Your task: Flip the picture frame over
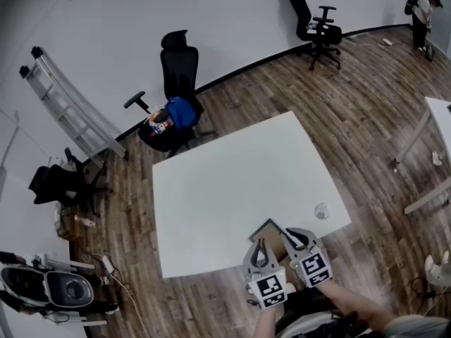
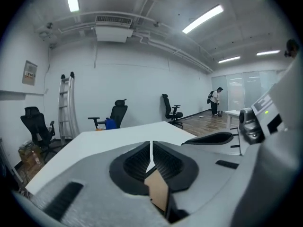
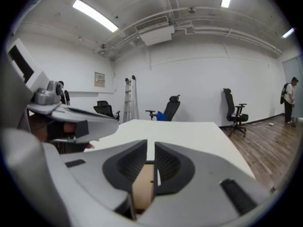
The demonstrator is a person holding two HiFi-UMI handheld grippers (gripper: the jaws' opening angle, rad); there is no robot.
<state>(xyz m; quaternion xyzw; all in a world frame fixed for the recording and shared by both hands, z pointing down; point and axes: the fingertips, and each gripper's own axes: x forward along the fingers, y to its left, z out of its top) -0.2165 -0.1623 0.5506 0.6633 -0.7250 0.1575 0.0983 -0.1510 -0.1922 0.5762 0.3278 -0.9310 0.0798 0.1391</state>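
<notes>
The picture frame [image 1: 270, 232] is lifted off the near edge of the white table [image 1: 225, 189], with its brown backing showing inside a dark rim. My left gripper [image 1: 259, 253] holds its near left part and my right gripper [image 1: 294, 239] its near right part. In the left gripper view the jaws [image 2: 151, 156] stand almost together with the brown backing board [image 2: 158, 191] pinched between them. The right gripper view shows the same: the jaws [image 3: 150, 156] are closed on the board [image 3: 142, 188] edge-on. Most of the frame is hidden behind the gripper bodies.
A small round clear object [image 1: 322, 210] lies near the table's right front corner. A black office chair [image 1: 177, 90] with a blue bag stands behind the table, a ladder [image 1: 70, 108] leans at the left wall, and another table [image 1: 440, 118] stands at the right. A person [image 1: 421, 9] is far off.
</notes>
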